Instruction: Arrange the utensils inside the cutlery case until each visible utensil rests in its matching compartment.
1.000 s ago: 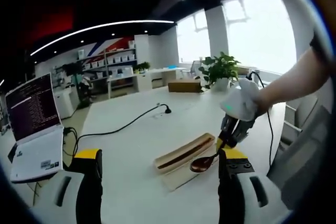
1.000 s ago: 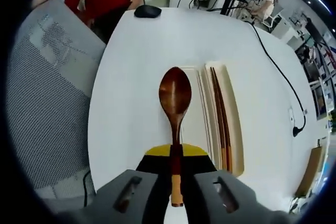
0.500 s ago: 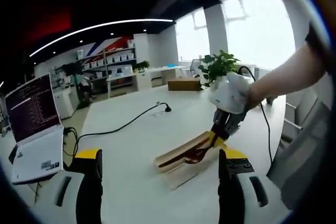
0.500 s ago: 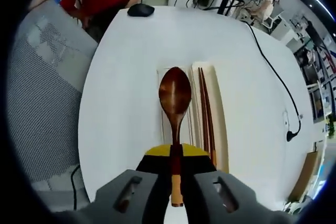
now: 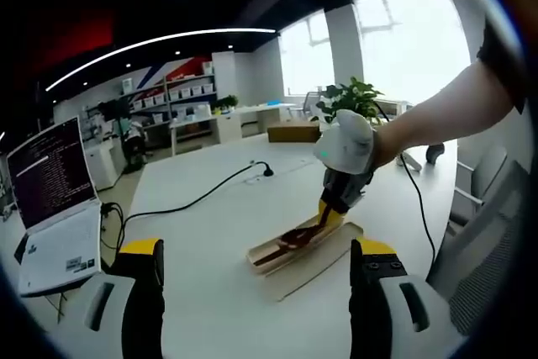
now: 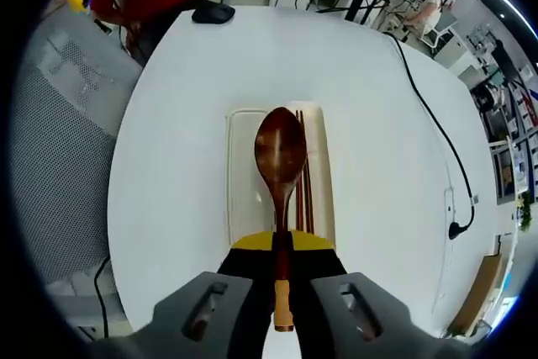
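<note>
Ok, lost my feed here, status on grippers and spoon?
Right gripper shut on wooden spoon, over cutlery case. Chopsticks already in case. Left gripper open, idle. Nothing blocking.

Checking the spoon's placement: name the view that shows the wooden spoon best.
The right gripper view: the wooden spoon lies full length above the cutlery case, held in the right gripper. In the left gripper view it is small, partly hidden.

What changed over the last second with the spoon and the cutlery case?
The right gripper, shut on the wooden spoon, carried it from beside the cutlery case to over it, the bowl now above the chopsticks. Nothing was let go. The case, chopsticks and open left gripper stayed put.
</note>
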Motion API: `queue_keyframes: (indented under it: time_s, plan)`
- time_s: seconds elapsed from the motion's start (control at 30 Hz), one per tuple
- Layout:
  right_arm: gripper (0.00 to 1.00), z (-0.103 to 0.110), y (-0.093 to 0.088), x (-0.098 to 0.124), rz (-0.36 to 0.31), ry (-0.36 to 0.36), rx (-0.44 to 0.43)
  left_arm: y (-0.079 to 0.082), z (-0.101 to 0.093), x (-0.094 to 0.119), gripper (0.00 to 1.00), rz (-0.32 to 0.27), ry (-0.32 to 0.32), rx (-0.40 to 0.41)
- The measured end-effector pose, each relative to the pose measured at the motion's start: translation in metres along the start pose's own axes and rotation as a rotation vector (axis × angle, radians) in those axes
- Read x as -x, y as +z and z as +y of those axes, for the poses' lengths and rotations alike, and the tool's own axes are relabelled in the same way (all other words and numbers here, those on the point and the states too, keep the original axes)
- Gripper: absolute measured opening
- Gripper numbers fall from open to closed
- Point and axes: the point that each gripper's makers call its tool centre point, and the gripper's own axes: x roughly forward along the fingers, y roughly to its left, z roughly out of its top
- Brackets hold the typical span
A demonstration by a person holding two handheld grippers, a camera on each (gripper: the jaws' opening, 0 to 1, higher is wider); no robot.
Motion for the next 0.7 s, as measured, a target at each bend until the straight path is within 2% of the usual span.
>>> queue_keyframes:
  time_s: [0.3,0.7]
  plan:
    - [0.01,-0.018,0.006,-0.008,-0.009,-0.006,-0.015,0.001,0.003,0.001,0.94,-0.006,0.008,0.012]
    - [0.01,-0.018,0.007,-0.020,0.002,0.008,-0.009,0.000,0.005,0.001,0.94,-0.002,0.014,0.018]
